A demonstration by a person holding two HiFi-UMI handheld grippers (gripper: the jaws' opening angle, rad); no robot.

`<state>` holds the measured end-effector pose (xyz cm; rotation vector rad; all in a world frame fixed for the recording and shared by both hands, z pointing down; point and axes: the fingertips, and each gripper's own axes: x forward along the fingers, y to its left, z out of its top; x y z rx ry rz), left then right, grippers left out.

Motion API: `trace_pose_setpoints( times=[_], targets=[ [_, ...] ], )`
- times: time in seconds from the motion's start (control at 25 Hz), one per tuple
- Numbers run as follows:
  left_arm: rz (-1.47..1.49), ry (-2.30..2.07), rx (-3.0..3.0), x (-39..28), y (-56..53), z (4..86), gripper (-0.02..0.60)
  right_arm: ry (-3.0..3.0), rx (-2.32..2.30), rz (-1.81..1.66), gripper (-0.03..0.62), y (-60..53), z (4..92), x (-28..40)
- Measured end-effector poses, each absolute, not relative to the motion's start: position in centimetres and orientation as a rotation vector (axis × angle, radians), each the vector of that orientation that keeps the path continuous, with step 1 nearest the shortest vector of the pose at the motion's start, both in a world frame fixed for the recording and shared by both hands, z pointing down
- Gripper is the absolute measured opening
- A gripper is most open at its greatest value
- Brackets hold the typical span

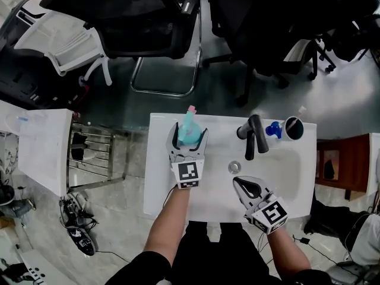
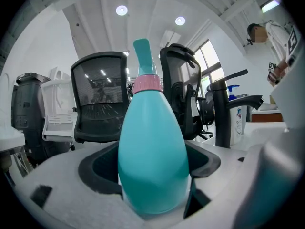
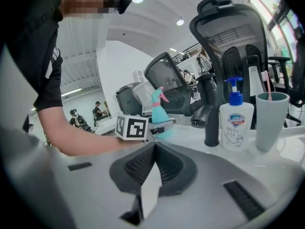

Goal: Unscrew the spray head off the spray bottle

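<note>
Spray bottle (image 2: pixel 152 151) upright, clamped in left tool (image 1: pixel 189 135), held near level; right tool (image 1: pixel 239 184) closed, empty, angled down.

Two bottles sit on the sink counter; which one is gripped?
The teal spray bottle with the pink collar, clamped upright between the jaws of the left gripper. The white pump bottle stands free beside the black faucet.

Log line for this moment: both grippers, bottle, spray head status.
left gripper: shut on spray bottle, upright on sink counter | right gripper: shut, empty, apart from bottle | spray head: on bottle
</note>
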<state>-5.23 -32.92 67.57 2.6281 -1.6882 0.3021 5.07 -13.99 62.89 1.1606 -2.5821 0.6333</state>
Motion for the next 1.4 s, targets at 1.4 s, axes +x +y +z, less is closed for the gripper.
trace_pose_setpoints(
  times=[1.4],
  targets=[
    [0.169, -1.288, 2.928, -1.0, -18.6, 49.0, 0.399, -2.888, 1.128, -0.055, 0.02, -11.8, 41.8, 2.0]
  ],
)
